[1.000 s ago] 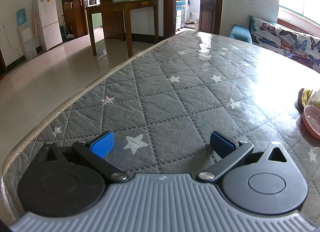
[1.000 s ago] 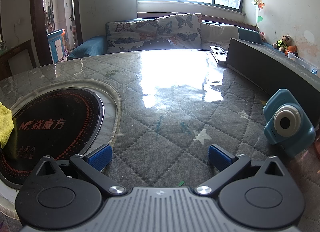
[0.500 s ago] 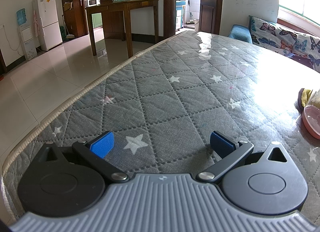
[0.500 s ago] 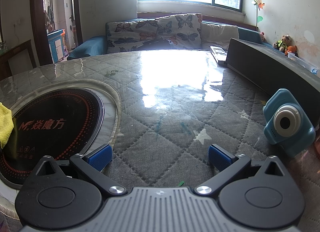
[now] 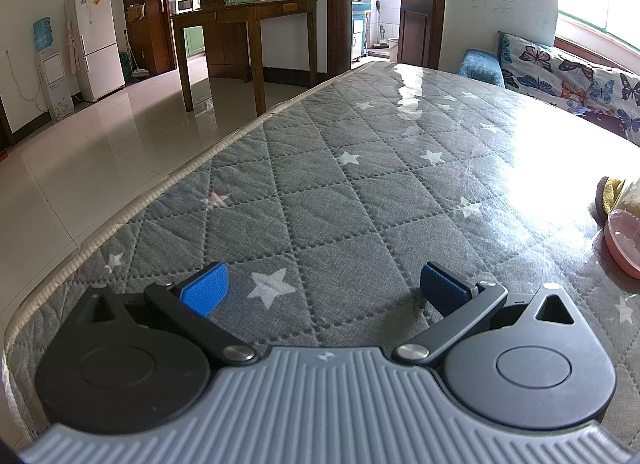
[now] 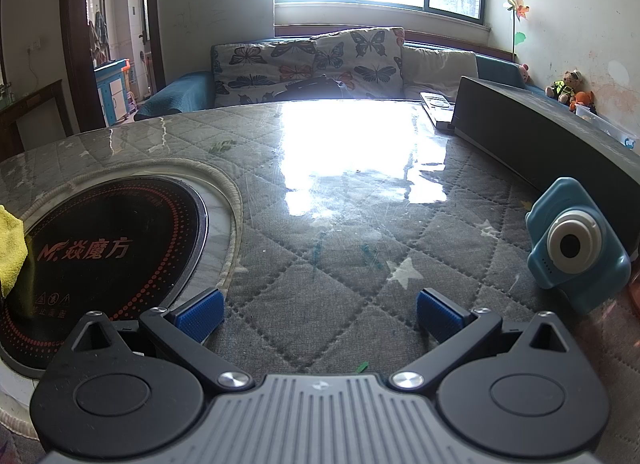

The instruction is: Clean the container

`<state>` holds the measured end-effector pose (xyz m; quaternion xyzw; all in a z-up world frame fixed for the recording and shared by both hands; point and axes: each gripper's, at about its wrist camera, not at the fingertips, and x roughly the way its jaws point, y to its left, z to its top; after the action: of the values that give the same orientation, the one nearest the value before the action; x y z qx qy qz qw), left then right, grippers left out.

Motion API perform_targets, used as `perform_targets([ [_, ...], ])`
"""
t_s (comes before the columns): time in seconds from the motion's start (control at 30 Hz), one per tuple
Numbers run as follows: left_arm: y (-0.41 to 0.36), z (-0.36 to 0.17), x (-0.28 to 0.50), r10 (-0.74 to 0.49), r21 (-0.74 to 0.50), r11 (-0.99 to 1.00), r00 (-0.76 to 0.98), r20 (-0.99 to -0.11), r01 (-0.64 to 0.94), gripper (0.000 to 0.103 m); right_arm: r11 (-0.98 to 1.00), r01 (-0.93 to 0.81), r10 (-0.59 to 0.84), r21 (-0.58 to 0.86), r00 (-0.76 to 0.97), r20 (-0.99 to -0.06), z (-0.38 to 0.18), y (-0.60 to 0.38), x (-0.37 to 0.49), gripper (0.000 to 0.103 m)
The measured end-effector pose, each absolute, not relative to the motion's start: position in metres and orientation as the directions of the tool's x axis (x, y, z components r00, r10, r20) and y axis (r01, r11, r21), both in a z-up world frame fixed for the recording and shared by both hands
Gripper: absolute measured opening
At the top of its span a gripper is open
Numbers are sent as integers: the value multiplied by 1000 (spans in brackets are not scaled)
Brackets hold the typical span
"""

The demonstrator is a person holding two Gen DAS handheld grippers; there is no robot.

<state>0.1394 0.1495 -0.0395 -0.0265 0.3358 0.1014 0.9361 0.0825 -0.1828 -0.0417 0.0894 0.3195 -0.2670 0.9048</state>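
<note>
Both claws sit low over the quilted bench (image 5: 360,224), empty and spread wide, which suggests the cleaning has not started. The left claw (image 5: 324,290) points down the bare length of the cover; the pink container (image 5: 624,242) lies at its far right edge, just beside a yellow cloth (image 5: 614,194), likely kept there for wiping. The right claw (image 6: 318,314) faces the window, between an inset hob (image 6: 108,252) and a blue toy camera (image 6: 572,252), which crowds any rightward swing
</note>
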Motion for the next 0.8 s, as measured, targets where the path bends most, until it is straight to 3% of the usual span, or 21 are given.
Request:
perform_targets([
  [0.8,150,-39,139,172,18,978,754,-634,-208,103,841,540,-426,-9,653,-626,-42,-183,82,103],
])
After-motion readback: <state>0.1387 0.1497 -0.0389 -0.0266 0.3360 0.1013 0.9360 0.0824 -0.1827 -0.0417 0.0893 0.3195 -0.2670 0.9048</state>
